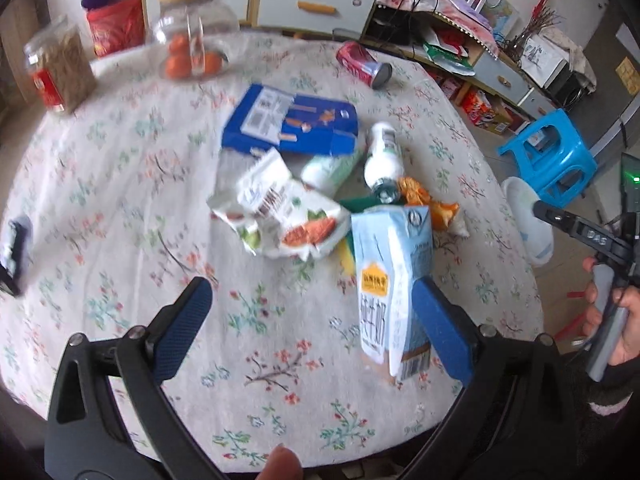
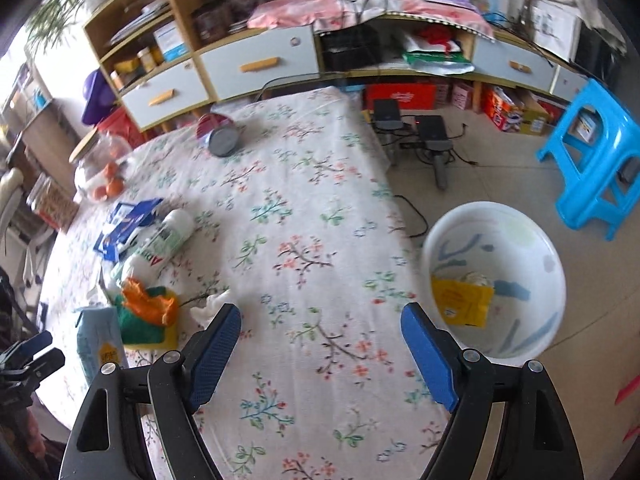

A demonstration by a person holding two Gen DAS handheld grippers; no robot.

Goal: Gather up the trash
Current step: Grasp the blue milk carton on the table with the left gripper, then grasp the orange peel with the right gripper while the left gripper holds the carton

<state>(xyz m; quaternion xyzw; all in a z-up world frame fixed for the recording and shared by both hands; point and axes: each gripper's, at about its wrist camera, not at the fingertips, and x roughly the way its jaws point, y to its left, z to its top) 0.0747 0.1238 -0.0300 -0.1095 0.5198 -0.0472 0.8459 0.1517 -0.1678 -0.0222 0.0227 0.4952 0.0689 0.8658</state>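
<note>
One milk carton (image 1: 394, 276), two bottles (image 1: 383, 156).

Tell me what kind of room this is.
Probably a home living or dining room: a table under a floral tablecloth, a low cabinet with drawers along the wall, and a blue plastic stool on the tiled floor.
</note>
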